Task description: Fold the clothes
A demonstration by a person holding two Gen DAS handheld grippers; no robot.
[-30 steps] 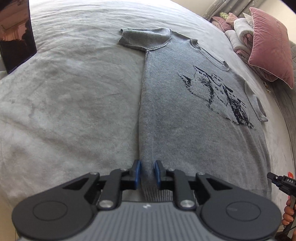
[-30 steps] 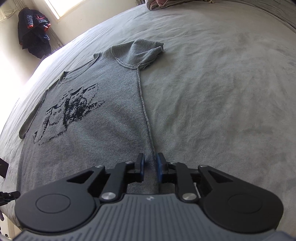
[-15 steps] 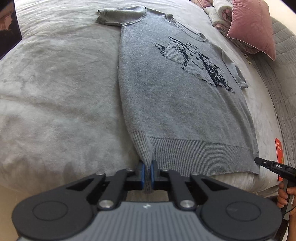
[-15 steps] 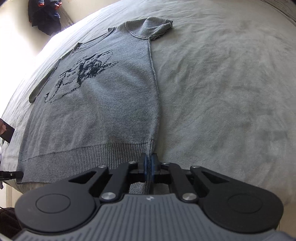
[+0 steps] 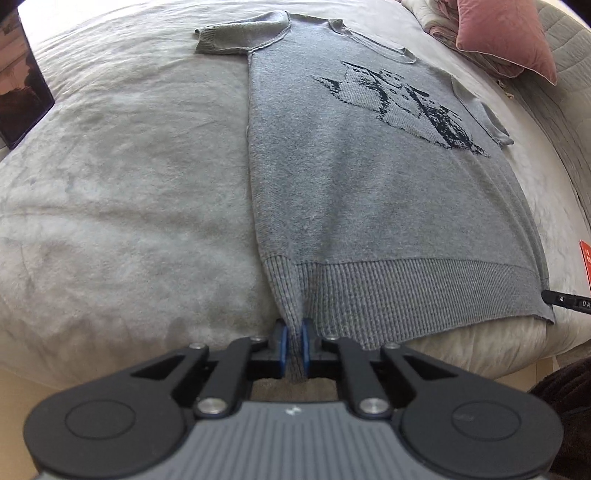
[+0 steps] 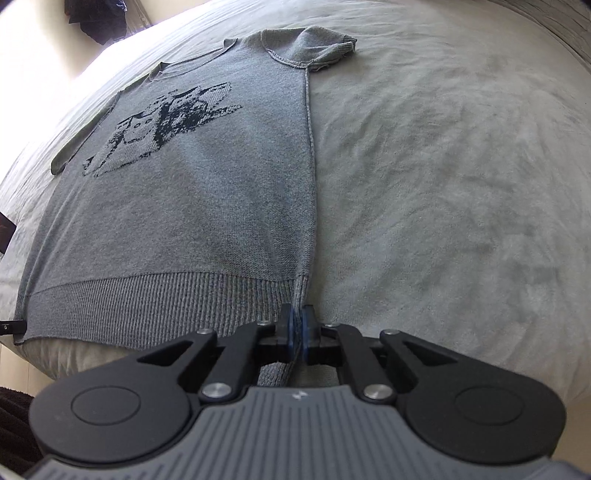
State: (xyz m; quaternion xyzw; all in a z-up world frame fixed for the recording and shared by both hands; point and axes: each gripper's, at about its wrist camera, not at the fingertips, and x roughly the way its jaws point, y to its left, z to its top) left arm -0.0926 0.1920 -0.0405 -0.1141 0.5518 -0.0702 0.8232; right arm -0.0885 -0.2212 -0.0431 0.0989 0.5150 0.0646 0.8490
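Left wrist view: a grey plush bedspread (image 5: 122, 206) covers the bed, pink cushion (image 5: 506, 35) at its head. A grey knit sweater (image 5: 369, 177) lies flat, ribbed hem at the near bed edge. The left gripper (image 5: 293, 341) pinches one hem corner, its jaws easing apart; the right gripper (image 6: 298, 332) pinches the other likewise. Bare bedspread (image 6: 443, 184) stretches wide beside it.
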